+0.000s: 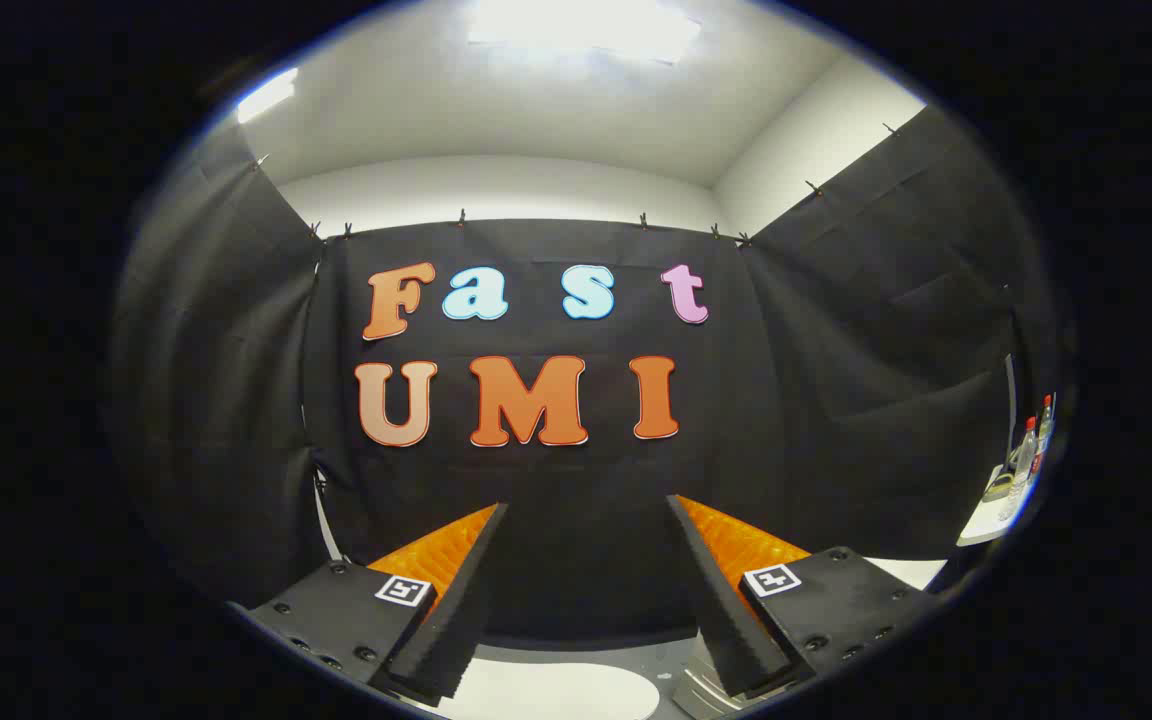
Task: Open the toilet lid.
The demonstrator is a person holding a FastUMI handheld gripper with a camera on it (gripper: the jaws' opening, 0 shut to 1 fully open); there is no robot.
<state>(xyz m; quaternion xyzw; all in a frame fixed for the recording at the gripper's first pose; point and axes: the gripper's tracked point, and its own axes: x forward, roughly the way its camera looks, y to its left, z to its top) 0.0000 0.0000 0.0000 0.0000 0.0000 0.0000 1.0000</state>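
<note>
The two-finger gripper [586, 515] is held level, its fingers [456, 600] spread wide apart with nothing between them, pointing straight at the black cloth wall [836, 400] of the booth. Low down, under and between the fingers, a smooth white rounded surface [556, 690] shows, which looks like the closed toilet lid, though too little of it is in sight to be sure; the fingers are above it, not touching. Beside it, beneath the right finger, sits a grey ribbed metal part [701, 690]. Far off to the right, a small white shelf [981, 525] carries a few clear plastic bottles [1026, 460]. Overhead, a bright ceiling light panel [581, 25] glares.
</note>
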